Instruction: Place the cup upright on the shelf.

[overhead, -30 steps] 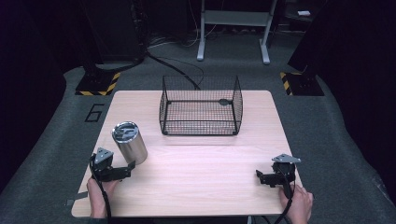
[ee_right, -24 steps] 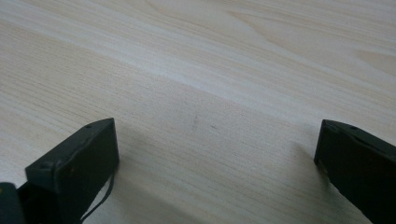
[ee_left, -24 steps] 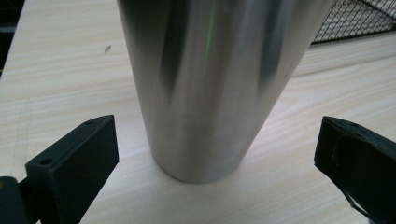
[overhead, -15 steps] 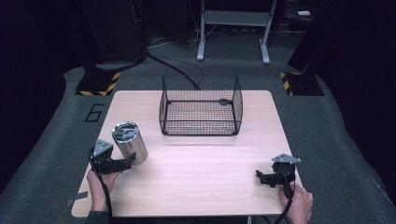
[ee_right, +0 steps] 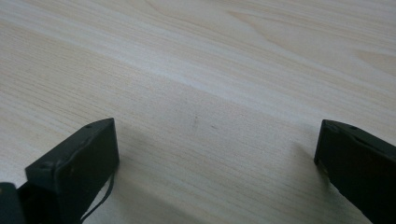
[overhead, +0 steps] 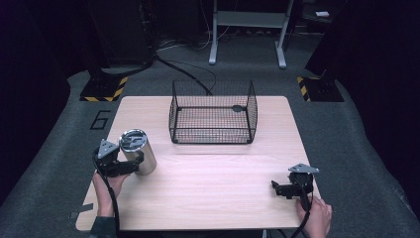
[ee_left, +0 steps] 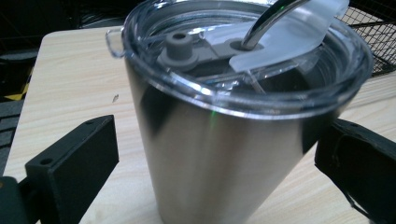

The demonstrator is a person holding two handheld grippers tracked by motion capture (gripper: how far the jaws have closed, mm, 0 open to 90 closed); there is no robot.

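Wooden table (overhead: 208, 173); tumbler (ee_left: 233, 135) base cut off between spread left hand-held gripper (ee_left: 219, 154) jaws.

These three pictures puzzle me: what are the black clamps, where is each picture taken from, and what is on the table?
A person holds a two-jaw clamp tool in each hand. The high view looks down on the pale wooden table; the other two come from cameras riding on each tool. On the table stand a black wire mesh basket and a shiny steel tumbler with a clear plastic lid. The left gripper has its open jaws on either side of the tumbler, not yet clamped. The right gripper rests open, holding nothing.
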